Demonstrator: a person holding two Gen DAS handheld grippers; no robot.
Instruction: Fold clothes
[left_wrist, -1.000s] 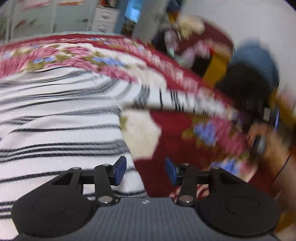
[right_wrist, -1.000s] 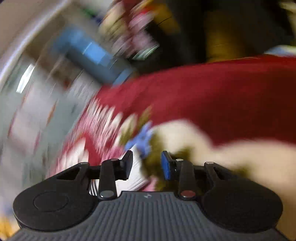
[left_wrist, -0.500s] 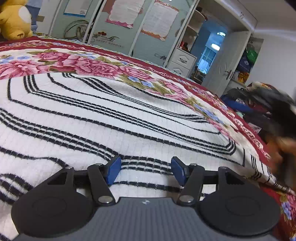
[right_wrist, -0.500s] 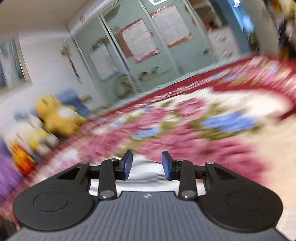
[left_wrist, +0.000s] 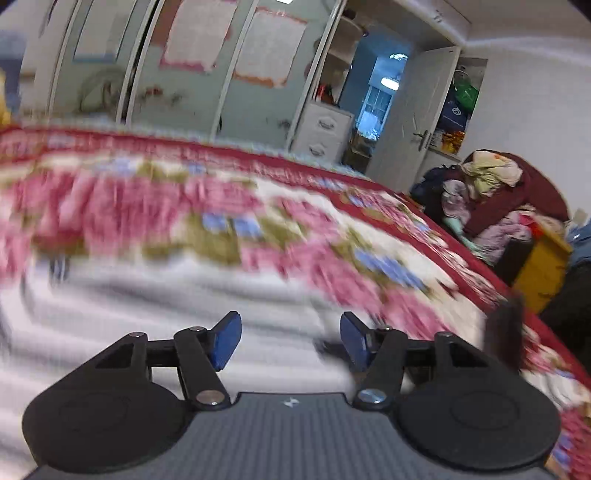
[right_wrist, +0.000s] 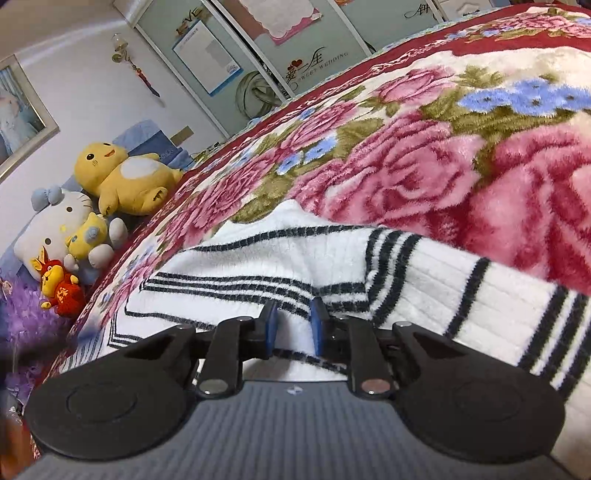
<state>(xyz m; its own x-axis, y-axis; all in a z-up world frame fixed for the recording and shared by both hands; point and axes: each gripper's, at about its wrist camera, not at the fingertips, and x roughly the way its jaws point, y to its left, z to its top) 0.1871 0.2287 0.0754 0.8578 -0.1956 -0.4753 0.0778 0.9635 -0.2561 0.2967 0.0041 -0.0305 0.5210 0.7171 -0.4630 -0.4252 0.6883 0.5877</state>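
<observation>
The white sweater with black stripes (right_wrist: 258, 266) lies flat on the floral blanket (right_wrist: 424, 162) of the bed, its folded edge just in front of the right claw (right_wrist: 293, 325). This claw's jaws are closing, with a ridge of knit between them but not yet pinched. To do it well, it should take the whole edge deeply, while the left claw (left_wrist: 290, 341), spread and empty above the blurred sweater, finds the matching edge.

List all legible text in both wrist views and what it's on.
"SWEET WEDDING": decal on the glass wardrobe door, beside a heart and a few characters too stylised to read.
"LOVE": gold letters at the top of the wardrobe, partly cut off.
Posters on the doors: print too small to read.
Left wrist view: posters blurred; the bag behind the open door carries a logo, unreadable.
</observation>
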